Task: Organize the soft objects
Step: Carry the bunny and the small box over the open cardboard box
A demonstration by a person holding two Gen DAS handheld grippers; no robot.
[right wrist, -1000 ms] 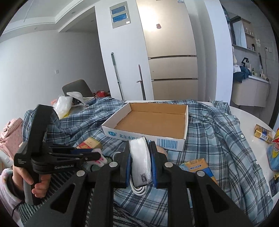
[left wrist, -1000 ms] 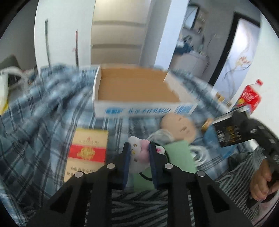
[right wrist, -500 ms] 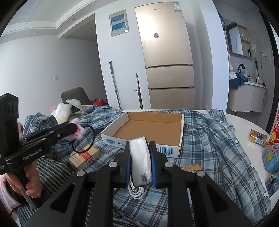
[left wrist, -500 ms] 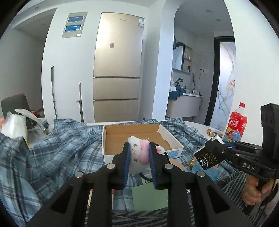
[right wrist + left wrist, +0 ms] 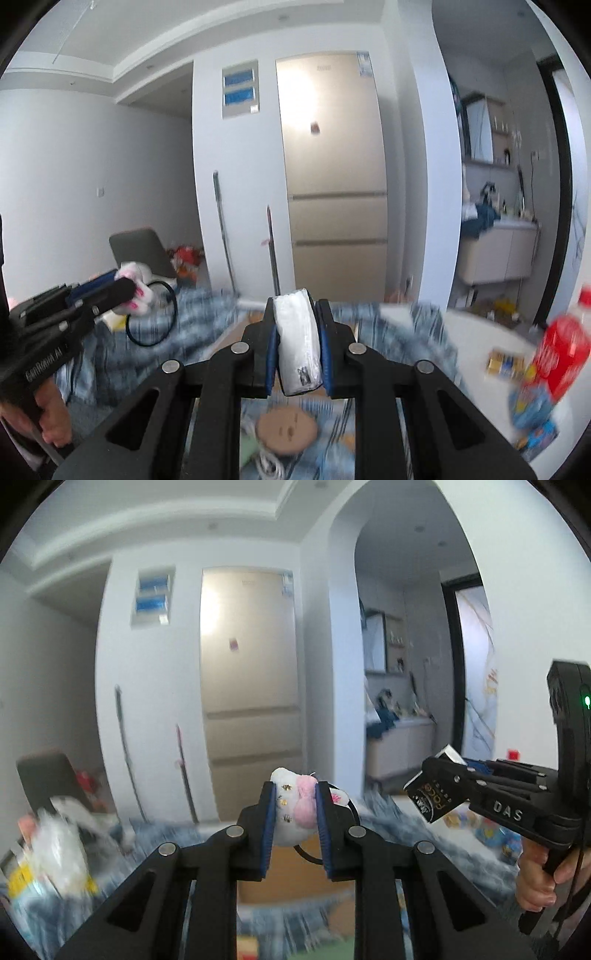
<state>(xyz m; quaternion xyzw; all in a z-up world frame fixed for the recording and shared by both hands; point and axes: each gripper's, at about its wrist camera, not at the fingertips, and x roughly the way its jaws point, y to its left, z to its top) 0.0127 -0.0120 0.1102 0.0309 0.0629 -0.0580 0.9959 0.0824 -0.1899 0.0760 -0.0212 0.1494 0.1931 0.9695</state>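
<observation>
My left gripper (image 5: 294,812) squeezes a white-and-pink plush toy (image 5: 295,814), my right gripper (image 5: 297,343) a white tissue pack (image 5: 298,341); the brown cardboard box (image 5: 295,871) at 6 o'clock waits.

A white table (image 5: 476,334) is lying under a blue plaid cloth (image 5: 207,325), bearing a cardboard box (image 5: 295,871) centrally, a doll (image 5: 286,428) near, and a red bottle (image 5: 565,350) at right.

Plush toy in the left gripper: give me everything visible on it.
The plush toy is small, white and fuzzy, with a pink patch and tiny gold specks. It looks soft and is squeezed between the blue pads of the left gripper, head above the fingertips. A black loop hangs from it. It is held up in the air, touching only the pads. The right wrist view shows pink-marked paws.
</observation>
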